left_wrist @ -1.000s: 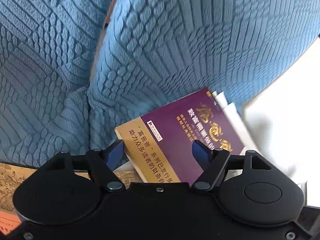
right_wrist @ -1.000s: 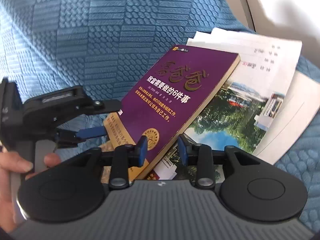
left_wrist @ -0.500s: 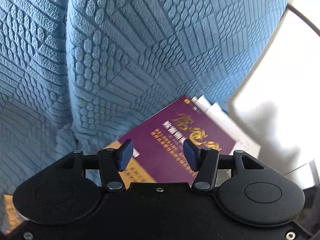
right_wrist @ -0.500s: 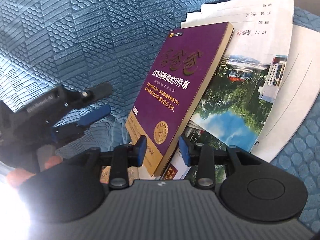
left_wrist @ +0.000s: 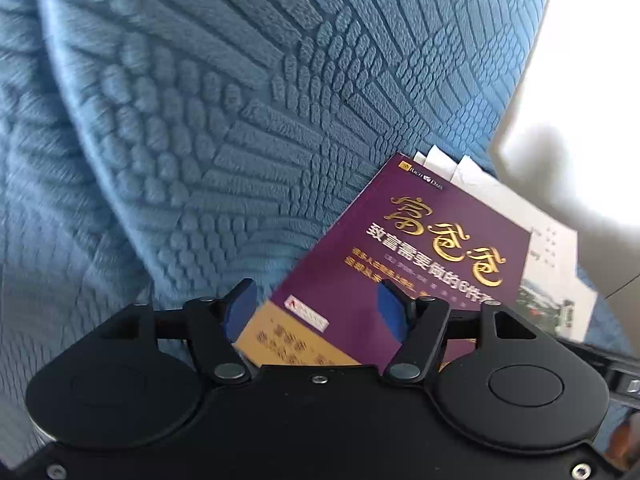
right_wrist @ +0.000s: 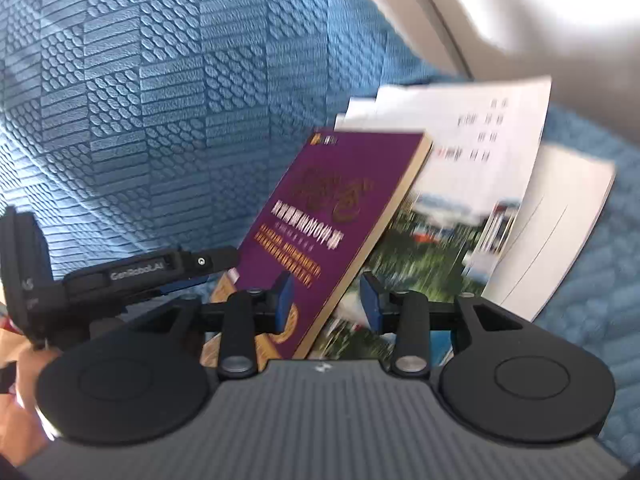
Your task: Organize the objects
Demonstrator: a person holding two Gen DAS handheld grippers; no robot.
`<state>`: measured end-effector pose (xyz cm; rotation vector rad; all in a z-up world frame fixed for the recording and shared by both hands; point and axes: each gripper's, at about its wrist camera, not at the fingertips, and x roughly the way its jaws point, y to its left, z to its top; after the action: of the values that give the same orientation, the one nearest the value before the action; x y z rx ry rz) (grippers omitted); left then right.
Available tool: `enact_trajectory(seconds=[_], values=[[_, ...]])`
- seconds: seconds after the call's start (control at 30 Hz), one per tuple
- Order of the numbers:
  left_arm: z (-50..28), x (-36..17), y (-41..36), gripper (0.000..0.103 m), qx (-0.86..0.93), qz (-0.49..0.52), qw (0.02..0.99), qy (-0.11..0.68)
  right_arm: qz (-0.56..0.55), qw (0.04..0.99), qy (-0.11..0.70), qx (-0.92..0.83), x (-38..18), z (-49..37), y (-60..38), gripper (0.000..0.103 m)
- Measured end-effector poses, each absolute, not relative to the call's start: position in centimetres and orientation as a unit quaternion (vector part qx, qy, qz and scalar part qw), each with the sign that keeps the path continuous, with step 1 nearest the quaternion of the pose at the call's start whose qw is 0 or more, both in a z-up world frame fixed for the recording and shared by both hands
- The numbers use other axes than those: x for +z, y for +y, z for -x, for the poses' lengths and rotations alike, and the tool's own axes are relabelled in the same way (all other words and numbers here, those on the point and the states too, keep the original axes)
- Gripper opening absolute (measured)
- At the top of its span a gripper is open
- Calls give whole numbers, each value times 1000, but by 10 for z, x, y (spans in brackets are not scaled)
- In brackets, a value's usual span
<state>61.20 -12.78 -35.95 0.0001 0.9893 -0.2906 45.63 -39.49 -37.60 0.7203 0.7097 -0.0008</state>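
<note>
Right wrist view: right gripper (right_wrist: 326, 300) is straddling the purple softcover book's (right_wrist: 332, 216) tilted long edge, pads not visibly pressing. Book is resting on white paper booklets (right_wrist: 472, 184) upon blue textured upholstery (right_wrist: 160, 100). Left gripper (left_wrist: 316, 312), just reopening, is bracketing the spine side, probably to square the stack.

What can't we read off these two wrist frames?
- Right wrist view: purple book title and brochure print, smeared by motion blur.
- Left wrist view: the book's near end, hidden behind the left tool body.
- Right wrist view: whether the right tool pads press the book's edge; only a gap on one side shows.
</note>
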Motion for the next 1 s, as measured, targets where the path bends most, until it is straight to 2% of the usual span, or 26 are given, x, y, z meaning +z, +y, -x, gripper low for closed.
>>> enact_trajectory(seconds=[0.07,0.13,0.33,0.6,0.77,0.83,1.0], values=[[-622,-367,-131,69,-150,-13,864,481,-330,878,347,-8,-377,-459,-395,40],[-631,-374,-133,77,-149,-17,859,490,-321,881,349,-7,-377,-461,-395,39],[-649,-382,-133,80,-201,23,826,526,-301,883,359,13,-376,-466,-389,38],[-645,-383,-139,88,-232,1,813,534,-337,871,357,17,-378,-466,-390,37],[-648,-379,-141,85,-234,-7,803,549,-352,866,354,15,-379,-466,-393,37],[-646,-376,-139,78,-247,-12,798,549,-362,864,351,13,-380,-466,-396,38],[-641,-366,-126,73,-272,36,790,548,-390,858,333,2,-385,-460,-409,39]])
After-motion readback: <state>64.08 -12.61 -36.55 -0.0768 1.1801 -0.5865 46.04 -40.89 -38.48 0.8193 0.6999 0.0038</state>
